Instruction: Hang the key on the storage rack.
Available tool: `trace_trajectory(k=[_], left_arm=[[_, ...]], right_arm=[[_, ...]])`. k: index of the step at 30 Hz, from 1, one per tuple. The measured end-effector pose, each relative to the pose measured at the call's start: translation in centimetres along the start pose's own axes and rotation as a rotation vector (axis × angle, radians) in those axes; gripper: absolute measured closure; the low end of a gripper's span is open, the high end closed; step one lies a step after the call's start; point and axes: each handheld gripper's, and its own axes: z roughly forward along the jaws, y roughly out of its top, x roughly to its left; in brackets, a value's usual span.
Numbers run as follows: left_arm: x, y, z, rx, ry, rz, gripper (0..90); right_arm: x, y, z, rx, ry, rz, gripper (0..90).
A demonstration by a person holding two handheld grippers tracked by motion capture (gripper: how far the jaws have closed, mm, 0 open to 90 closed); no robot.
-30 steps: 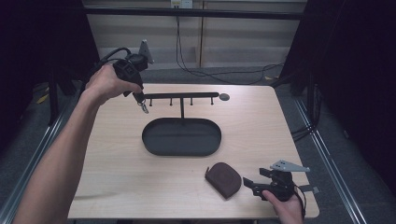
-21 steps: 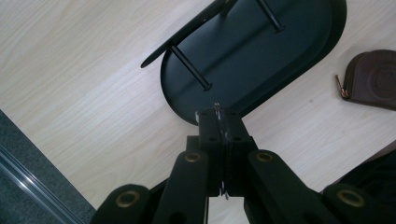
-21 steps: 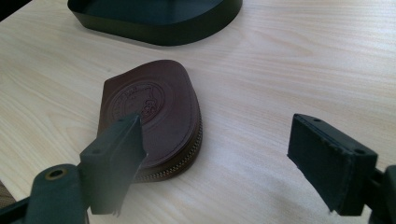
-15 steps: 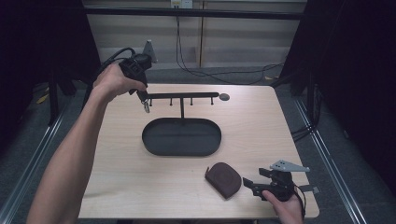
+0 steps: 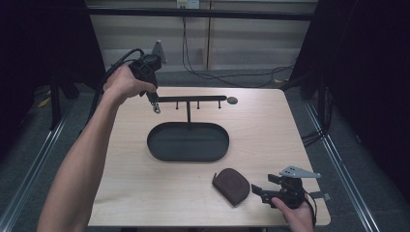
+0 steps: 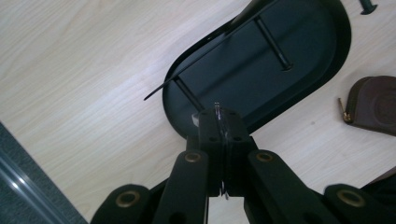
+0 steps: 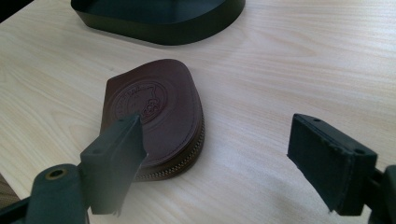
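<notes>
**Left gripper at the hanger bar, right gripper beside the pouch**

The left gripper (image 5: 153, 102) was raised at the left end of the black metal T-shaped hanger stand (image 5: 189, 99), whose post rose from a black oval metal tray (image 5: 188, 141) on the pale wooden table (image 5: 270, 130). In the left gripper view its jaws were clenched on a thin silvery metal ring (image 6: 217, 112), seen edge-on between the pads. The right gripper (image 7: 219, 158) rested low at the table's near right corner, its jaws spread wide with nothing between them. A dark brown leather zip pouch (image 7: 156, 116) with an embossed round emblem lay flat just before the left jaw, near the tray's front rim. A small dark disc (image 5: 232, 100) sat beyond the bar's right end.
</notes>
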Motion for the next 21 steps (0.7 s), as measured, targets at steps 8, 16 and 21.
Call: trace_trajectory(k=[8, 16, 21], left_arm=[[0.8, -0.1, -0.1, -0.034, 0.023, -0.036, 89.1], [1.1, 0.2, 0.3, -0.040, 0.033, -0.052, 89.0], [1.4, 0.0, 0.7, -0.027, 0.043, -0.066, 88.4]], right_arm=[[0.1, 0.0, 0.0, -0.001, 0.002, -0.004, 18.0], [0.1, 0.0, 0.0, 0.000, 0.001, -0.005, 18.1], [0.1, 0.0, 0.0, 0.001, 0.002, -0.006, 18.1]])
